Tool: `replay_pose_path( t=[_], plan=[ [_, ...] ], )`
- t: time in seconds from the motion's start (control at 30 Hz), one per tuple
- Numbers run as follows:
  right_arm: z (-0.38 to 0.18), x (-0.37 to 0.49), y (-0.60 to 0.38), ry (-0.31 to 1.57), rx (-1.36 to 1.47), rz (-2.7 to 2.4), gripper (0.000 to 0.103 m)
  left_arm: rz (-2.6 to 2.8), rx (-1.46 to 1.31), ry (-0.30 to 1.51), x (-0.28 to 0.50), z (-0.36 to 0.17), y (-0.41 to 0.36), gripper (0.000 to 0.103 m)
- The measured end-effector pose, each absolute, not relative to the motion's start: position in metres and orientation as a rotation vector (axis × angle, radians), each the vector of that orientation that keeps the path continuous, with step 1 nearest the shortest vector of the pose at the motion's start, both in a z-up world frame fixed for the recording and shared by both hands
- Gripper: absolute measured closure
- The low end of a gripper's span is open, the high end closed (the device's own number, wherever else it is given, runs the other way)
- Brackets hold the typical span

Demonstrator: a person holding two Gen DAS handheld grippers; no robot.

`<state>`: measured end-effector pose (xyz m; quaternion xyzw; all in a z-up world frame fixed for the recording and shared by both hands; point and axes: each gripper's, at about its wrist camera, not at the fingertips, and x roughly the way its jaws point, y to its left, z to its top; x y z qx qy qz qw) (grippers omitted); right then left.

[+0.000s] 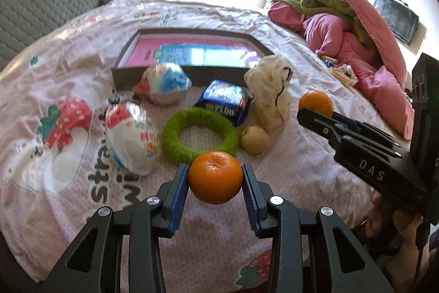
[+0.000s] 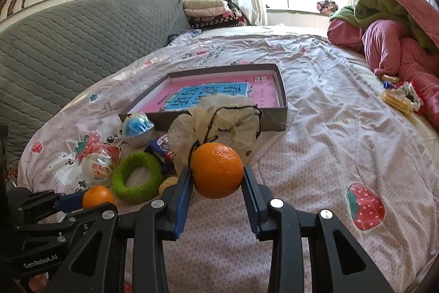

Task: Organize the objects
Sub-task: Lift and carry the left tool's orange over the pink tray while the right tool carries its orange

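Note:
My left gripper (image 1: 215,177) is shut on an orange (image 1: 215,177), held just above the bedspread in front of a green ring (image 1: 199,135). My right gripper (image 2: 216,176) is shut on a second orange (image 2: 217,170); it shows in the left wrist view at the right (image 1: 315,103). The left gripper with its orange (image 2: 98,197) shows at the lower left of the right wrist view. A shallow dark box (image 1: 153,70) with a pink and blue sheet inside lies behind the pile.
On the bedspread lie two wrapped white balls (image 1: 131,136) (image 1: 164,83), a blue snack pack (image 1: 225,100), a cream mesh sponge (image 1: 270,89) and a beige ball (image 1: 255,140). Pink and green bedding (image 1: 345,26) is heaped at the right. A grey sofa back (image 2: 68,45) stands left.

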<state>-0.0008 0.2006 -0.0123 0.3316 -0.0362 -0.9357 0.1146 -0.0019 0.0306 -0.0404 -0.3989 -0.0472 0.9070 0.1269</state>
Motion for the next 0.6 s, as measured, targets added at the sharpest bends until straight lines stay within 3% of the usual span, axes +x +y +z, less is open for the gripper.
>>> replay_pose_path(
  t=[0.6],
  plan=[
    [0.007,0.001,0.186,-0.051,0.831,-2.757,0.066,2.733,-1.029,-0.069,-0.031,-0.011,0.018,0.064]
  ],
)
